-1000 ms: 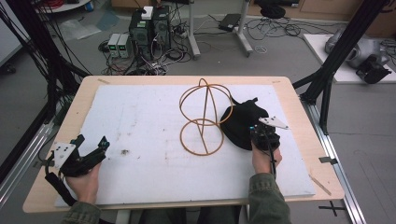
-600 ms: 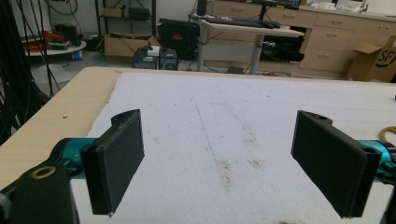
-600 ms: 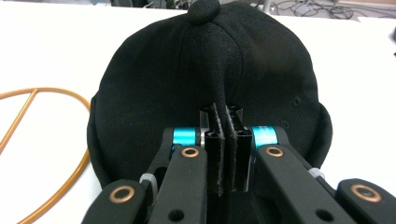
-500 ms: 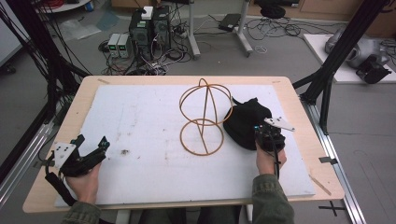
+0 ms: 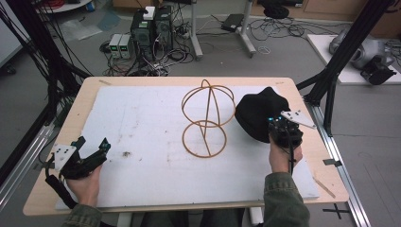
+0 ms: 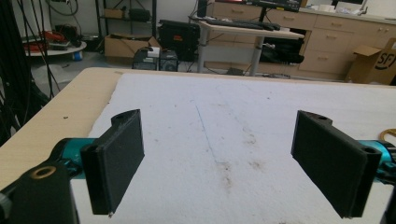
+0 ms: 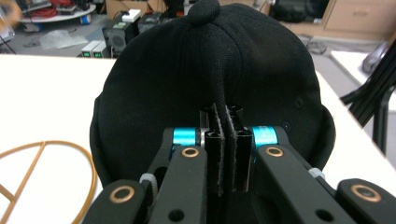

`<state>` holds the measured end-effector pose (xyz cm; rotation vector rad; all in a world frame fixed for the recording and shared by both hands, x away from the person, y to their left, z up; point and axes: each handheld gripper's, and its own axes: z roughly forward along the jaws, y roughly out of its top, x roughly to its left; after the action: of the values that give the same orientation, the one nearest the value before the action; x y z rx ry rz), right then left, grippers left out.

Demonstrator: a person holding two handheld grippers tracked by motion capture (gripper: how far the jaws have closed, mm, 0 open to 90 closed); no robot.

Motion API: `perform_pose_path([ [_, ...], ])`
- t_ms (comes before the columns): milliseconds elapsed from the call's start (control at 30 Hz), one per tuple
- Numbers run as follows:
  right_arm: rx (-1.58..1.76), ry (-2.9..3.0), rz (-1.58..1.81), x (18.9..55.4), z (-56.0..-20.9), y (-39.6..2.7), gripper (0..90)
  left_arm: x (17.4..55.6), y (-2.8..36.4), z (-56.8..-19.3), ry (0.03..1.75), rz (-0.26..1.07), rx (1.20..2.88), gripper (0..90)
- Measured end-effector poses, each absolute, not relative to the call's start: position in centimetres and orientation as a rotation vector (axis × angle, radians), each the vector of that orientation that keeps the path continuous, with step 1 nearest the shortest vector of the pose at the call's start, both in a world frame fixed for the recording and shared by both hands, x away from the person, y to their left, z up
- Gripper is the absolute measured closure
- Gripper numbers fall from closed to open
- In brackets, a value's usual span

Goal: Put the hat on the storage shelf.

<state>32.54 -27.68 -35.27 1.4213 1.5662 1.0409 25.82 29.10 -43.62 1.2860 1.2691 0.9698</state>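
Observation:
A black cap [image 5: 259, 113] hangs at the right of the table, its near edge pinched in my right gripper [image 5: 279, 126]. In the right gripper view the jaws stand pressed together on the black cap [image 7: 205, 70] fabric, and my right gripper [image 7: 224, 140] holds the cap lifted with its top button at the far end. A wooden wire stand [image 5: 206, 120] of rings and arcs stands at the table's middle, left of the cap. My left gripper [image 5: 90, 150] rests at the front left with its jaws wide apart; in the left gripper view my left gripper [image 6: 219, 154] has bare foam between its pads.
A white foam sheet [image 5: 142, 123] covers the wooden table [image 5: 85, 94]. Black frame posts [image 5: 340, 61] rise at the right and left. Computers and cables [image 5: 151, 28] lie on the floor beyond the far edge. A ring of the wire stand [image 7: 46, 163] lies left of the cap.
My right gripper has risen and drawn slightly back with the cap, which now hangs higher off the table. My left gripper has stayed put.

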Motion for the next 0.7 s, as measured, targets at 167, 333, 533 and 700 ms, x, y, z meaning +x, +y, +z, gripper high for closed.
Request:
perform_pose_path([
  [167,1.352,1.513,1.058,32.0,-32.7,-27.6,87.8,25.9,29.2,-43.6,1.273,0.966,1.276,17.2],
  [333,1.265,1.451,1.114,31.5,-31.7,-27.3,87.8,25.9,29.2,-43.6,1.276,0.960,1.271,17.2],
  [533,1.138,1.320,1.175,30.8,-31.1,-26.5,87.8,25.9,29.3,-43.7,1.280,0.957,1.269,17.2],
  [700,1.074,1.225,1.297,30.3,-29.6,-26.3,87.8,25.9,29.3,-43.8,1.289,0.957,1.278,17.2],
])
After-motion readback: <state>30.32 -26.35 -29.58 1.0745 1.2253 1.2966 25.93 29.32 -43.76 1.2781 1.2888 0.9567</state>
